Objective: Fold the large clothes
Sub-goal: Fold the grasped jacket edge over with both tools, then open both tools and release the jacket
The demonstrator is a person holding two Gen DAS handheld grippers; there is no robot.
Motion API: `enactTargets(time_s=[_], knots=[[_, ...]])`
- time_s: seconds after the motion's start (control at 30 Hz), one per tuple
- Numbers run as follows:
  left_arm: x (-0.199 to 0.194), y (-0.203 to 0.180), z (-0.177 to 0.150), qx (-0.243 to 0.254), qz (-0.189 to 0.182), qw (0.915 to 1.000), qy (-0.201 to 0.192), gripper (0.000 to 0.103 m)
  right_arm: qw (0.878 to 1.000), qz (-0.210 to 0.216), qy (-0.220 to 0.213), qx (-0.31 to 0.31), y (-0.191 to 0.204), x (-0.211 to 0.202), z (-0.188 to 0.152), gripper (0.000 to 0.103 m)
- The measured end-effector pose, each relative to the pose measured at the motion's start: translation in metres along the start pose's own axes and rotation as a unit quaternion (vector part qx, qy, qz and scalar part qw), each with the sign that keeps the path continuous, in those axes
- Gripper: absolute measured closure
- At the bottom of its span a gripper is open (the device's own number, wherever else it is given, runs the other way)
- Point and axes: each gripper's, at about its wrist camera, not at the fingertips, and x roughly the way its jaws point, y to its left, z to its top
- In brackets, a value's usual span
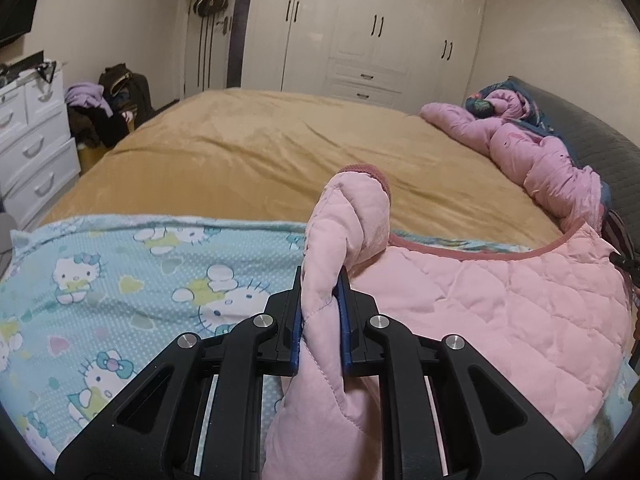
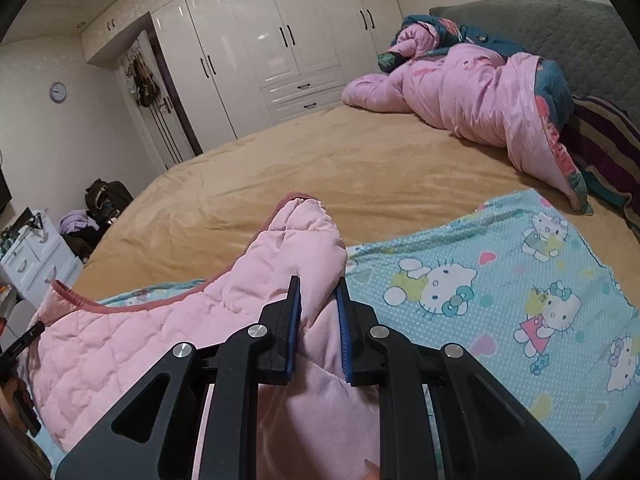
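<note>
A pink quilted garment [image 1: 500, 312] with a darker pink trim lies on a light blue cartoon-cat sheet [image 1: 120, 280] at the near edge of the bed. My left gripper [image 1: 320, 276] is shut on a bunched, upright fold of the garment ending in a cuff [image 1: 360, 200]. In the right wrist view the same garment [image 2: 120, 344] spreads to the left, and my right gripper [image 2: 318, 284] is shut on another raised fold of it with a cuff [image 2: 300, 208]. The blue sheet [image 2: 500, 300] lies to the right.
The bed has a tan cover [image 1: 260, 148]. A crumpled pink and dark blue duvet [image 2: 472, 92] lies by the grey headboard [image 2: 560, 28]. White wardrobes [image 1: 380, 28] stand behind; a white dresser [image 1: 32, 140] and a pile of clothes [image 1: 108, 108] stand at the left.
</note>
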Motion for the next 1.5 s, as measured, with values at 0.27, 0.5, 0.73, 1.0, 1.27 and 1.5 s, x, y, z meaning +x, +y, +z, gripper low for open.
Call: enactTargets(time_s=[0.27, 0.5, 0.73, 1.0, 1.27, 1.5], knots=[[0.024, 0.006, -0.012, -0.007, 0.010, 0.9996, 0.026, 0.095, 0.999, -0.027, 0.033, 0.012, -0.019, 0.029, -0.025, 0.087], [0.041, 0.009, -0.020, -0.012, 0.018, 0.9988, 0.043, 0.094, 0.996, -0.052, 0.073, 0.029, -0.033, 0.053, -0.048, 0.087], [0.049, 0.013, -0.028, -0.015, 0.021, 0.9984, 0.051, 0.094, 0.994, -0.059, 0.090, 0.031, -0.036, 0.066, -0.058, 0.087], [0.053, 0.016, -0.033, -0.018, 0.020, 0.9979, 0.059, 0.092, 0.992, -0.063, 0.102, 0.042, -0.043, 0.072, -0.068, 0.083], [0.052, 0.012, -0.036, -0.013, 0.029, 0.9977, 0.061, 0.088, 0.988, -0.067, 0.121, 0.072, -0.055, 0.074, -0.075, 0.069], [0.041, 0.010, -0.038, -0.009, 0.034, 0.9970, 0.068, 0.067, 0.987, -0.074, 0.115, 0.086, -0.058, 0.053, -0.076, 0.035]])
